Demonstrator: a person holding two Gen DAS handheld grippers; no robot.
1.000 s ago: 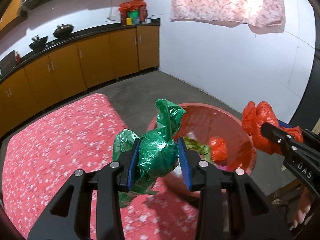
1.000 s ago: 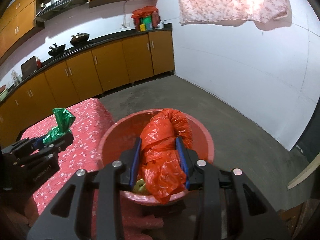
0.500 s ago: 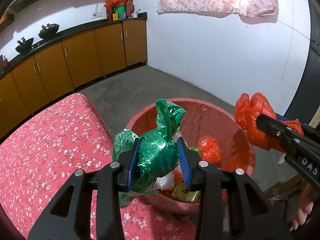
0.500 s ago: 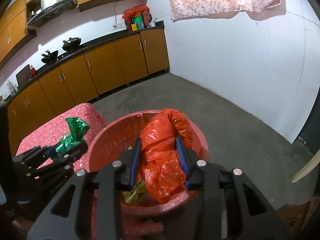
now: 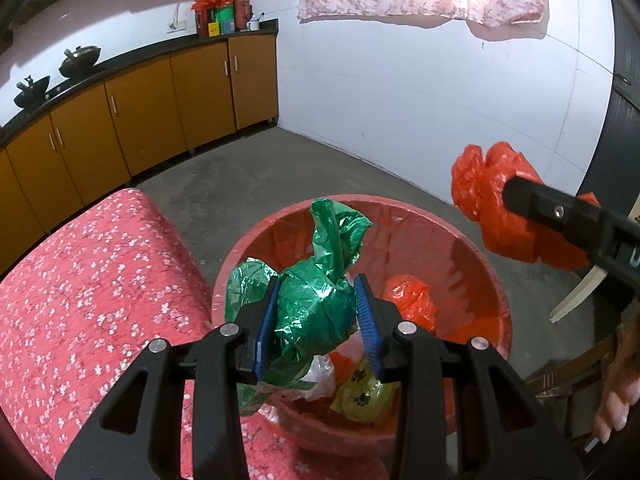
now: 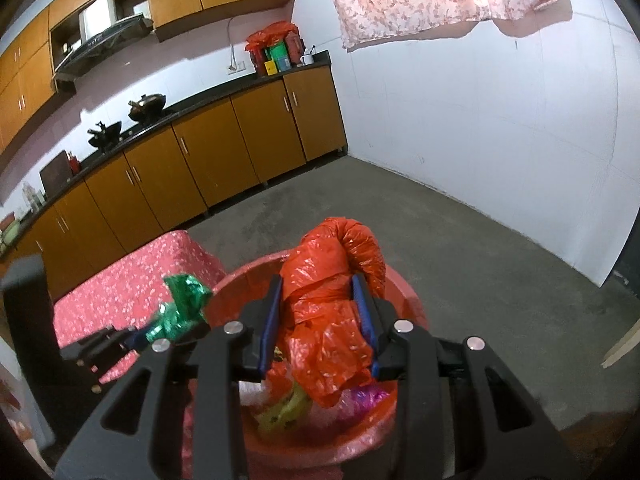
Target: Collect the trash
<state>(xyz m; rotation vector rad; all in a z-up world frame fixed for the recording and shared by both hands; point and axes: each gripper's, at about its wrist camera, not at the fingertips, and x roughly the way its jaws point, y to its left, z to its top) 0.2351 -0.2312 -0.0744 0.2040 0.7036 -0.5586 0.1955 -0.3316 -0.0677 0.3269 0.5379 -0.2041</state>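
The green bag (image 5: 316, 312) is thin, crinkled plastic film with a wet-looking gloss; the orange bag (image 6: 324, 312) is the same shiny film; the red basin (image 5: 484, 264) is smooth glossy plastic; the flowered cloth (image 5: 92, 280) matt; the floor (image 6: 460, 248) rough grey concrete.

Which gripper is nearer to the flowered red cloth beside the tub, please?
Left. The left gripper, clamping the green bag, hangs at the flowered red cloth's edge; the right gripper is over the tub's far side.

The tub (image 5: 496, 312) is sitting just right of the table (image 5: 80, 288), wrappers (image 5: 360, 396) lying inside it, cabinets (image 5: 160, 108) standing behind.
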